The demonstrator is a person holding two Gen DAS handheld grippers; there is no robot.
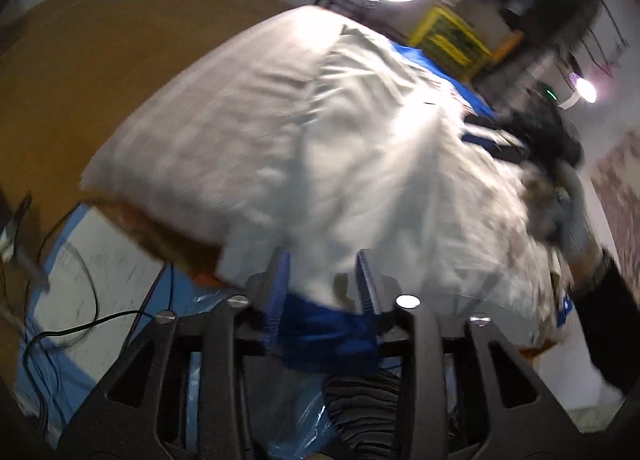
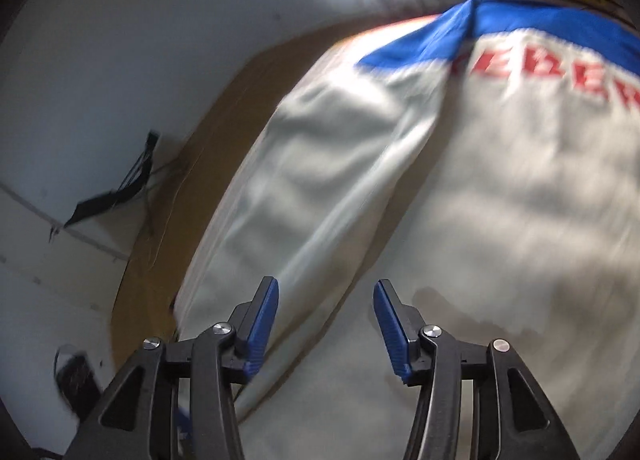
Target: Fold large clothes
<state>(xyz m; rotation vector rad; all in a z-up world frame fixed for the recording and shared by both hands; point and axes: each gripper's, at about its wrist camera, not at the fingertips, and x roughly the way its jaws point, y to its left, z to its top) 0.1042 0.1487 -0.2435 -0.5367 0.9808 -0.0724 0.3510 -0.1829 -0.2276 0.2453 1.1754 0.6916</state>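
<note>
White jersey lifted over the wooden table for a fold

Left wrist: left gripper [image 1: 324, 280] pinches the jersey [image 1: 304, 148] blue hem, seemingly to carry it. Right wrist: right gripper [image 2: 326, 312] gapes empty near the sleeve [image 2: 320, 164]

Large white jacket [image 1: 320, 148] with blue trim and red lettering, rumpled, spread over centre frame, sleeve [image 2: 304, 196] hanging lower left

The white garment [image 1: 320, 148] fills the room ahead of both grippers, with bare tabletop [image 1: 60, 80] open left.
</note>
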